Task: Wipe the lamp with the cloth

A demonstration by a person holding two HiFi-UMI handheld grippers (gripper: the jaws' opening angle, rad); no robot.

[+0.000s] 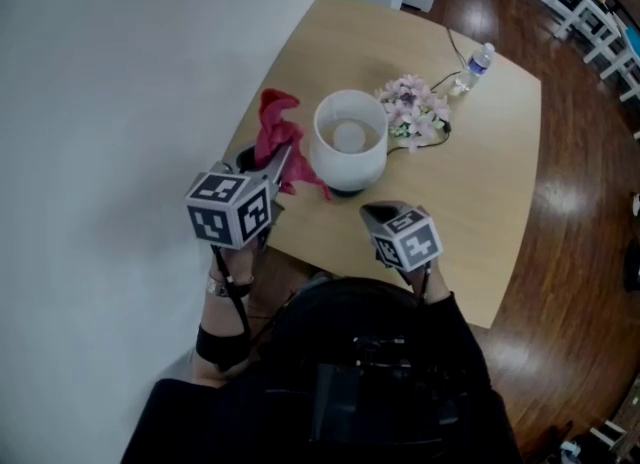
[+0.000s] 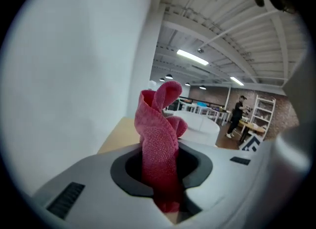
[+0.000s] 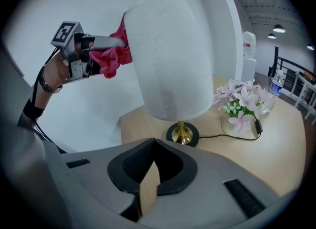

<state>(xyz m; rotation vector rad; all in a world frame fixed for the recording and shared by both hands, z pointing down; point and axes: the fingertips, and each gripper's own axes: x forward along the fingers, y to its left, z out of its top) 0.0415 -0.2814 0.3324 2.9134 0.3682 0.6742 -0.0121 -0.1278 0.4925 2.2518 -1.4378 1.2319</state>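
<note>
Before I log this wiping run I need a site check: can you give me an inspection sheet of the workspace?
Surface: light wooden table, standing close to the wall.
Job's things: white fabric-shaded lamp on a brass stem, upright; crumpled red woven cloth raised beside its shade.
Clutter: pink artificial flowers; clear plastic water bottle.
Grippers: left gripper shut on the cloth; right gripper shut, empty, hovering in front of the lamp.
Cables: thin black cord running from the lamp's base toward the flowers.
Surroundings: white wall; dark wooden floor.
</note>
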